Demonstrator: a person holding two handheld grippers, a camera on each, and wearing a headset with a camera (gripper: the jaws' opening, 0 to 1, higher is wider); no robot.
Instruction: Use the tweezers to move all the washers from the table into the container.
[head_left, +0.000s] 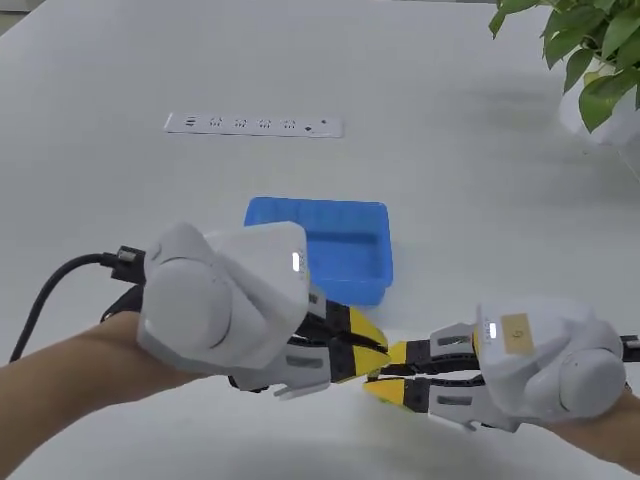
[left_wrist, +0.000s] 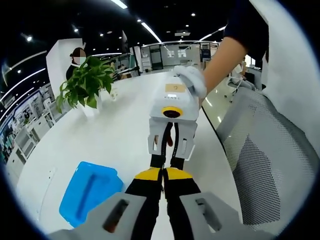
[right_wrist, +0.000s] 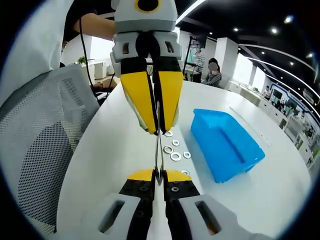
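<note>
We saw tweezers (right_wrist: 158, 150) gripped at both ends: right gripper (right_wrist: 159, 176) jaws closed on one end, left gripper (right_wrist: 156, 131) jaws closed on other. Washers (right_wrist: 176, 156) lay on table (right_wrist: 115, 150) near container (right_wrist: 227, 145). We judged washers light, flat, slippery; best nipped across rim.

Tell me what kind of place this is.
Most likely an open-plan office or a lab. There is a long white table with a mesh office chair beside it, a potted plant standing on the tabletop, and more desks behind under a dark ceiling.
</note>
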